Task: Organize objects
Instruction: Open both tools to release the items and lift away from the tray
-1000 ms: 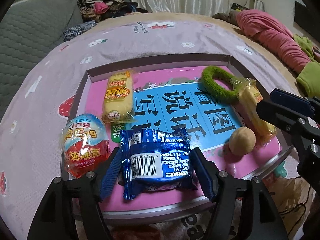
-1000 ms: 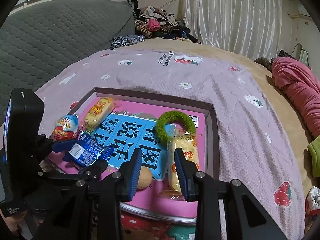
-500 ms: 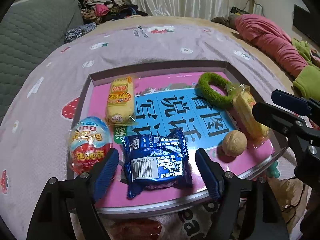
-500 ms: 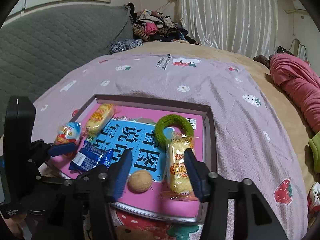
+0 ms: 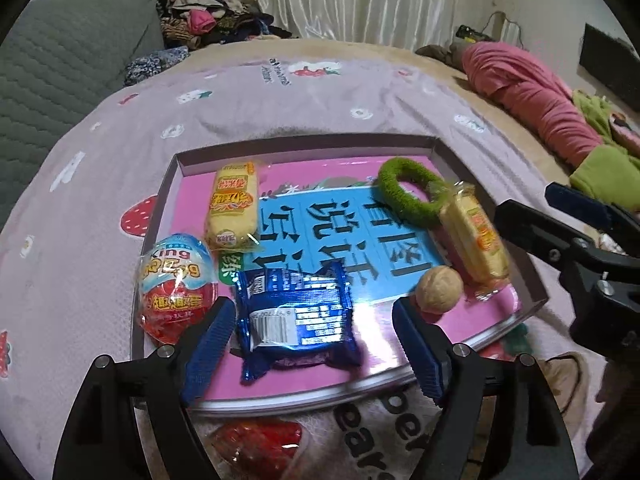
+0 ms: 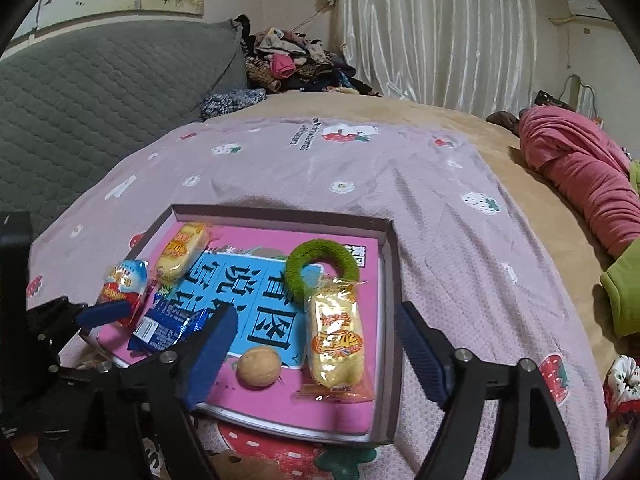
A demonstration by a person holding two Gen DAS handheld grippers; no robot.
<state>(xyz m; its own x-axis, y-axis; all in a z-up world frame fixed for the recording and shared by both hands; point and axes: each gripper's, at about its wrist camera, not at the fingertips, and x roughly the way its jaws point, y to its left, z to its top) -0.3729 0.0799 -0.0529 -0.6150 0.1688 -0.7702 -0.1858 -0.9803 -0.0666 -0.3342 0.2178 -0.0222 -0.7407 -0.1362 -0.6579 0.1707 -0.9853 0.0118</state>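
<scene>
A shallow box lid (image 5: pixel 304 148) (image 6: pixel 386 280) with a pink and blue printed floor lies on the bed. In it are a blue biscuit packet (image 5: pixel 294 320) (image 6: pixel 166 328), a red and blue egg-shaped sweet (image 5: pixel 176 284) (image 6: pixel 124 284), two yellow cake packets (image 5: pixel 232 206) (image 5: pixel 474 236) (image 6: pixel 336 336), a green fuzzy ring (image 5: pixel 412 194) (image 6: pixel 324 262) and a walnut (image 5: pixel 439 290) (image 6: pixel 258 366). My left gripper (image 5: pixel 312 346) is open, just behind the blue packet and apart from it. My right gripper (image 6: pixel 316 352) is open and empty, above the lid's near edge.
The lid rests on a purple strawberry-print blanket (image 6: pixel 400 168). A grey quilted headboard (image 6: pixel 92 88) stands at the left, a clothes pile (image 6: pixel 288 64) at the back, pink bedding (image 6: pixel 580 172) and a green cloth (image 6: pixel 624 288) at the right.
Both grippers have opened wide and drawn back from the lid. The left one has let go of the blue packet, which lies in the lid. The walnut lies clear of the right gripper.
</scene>
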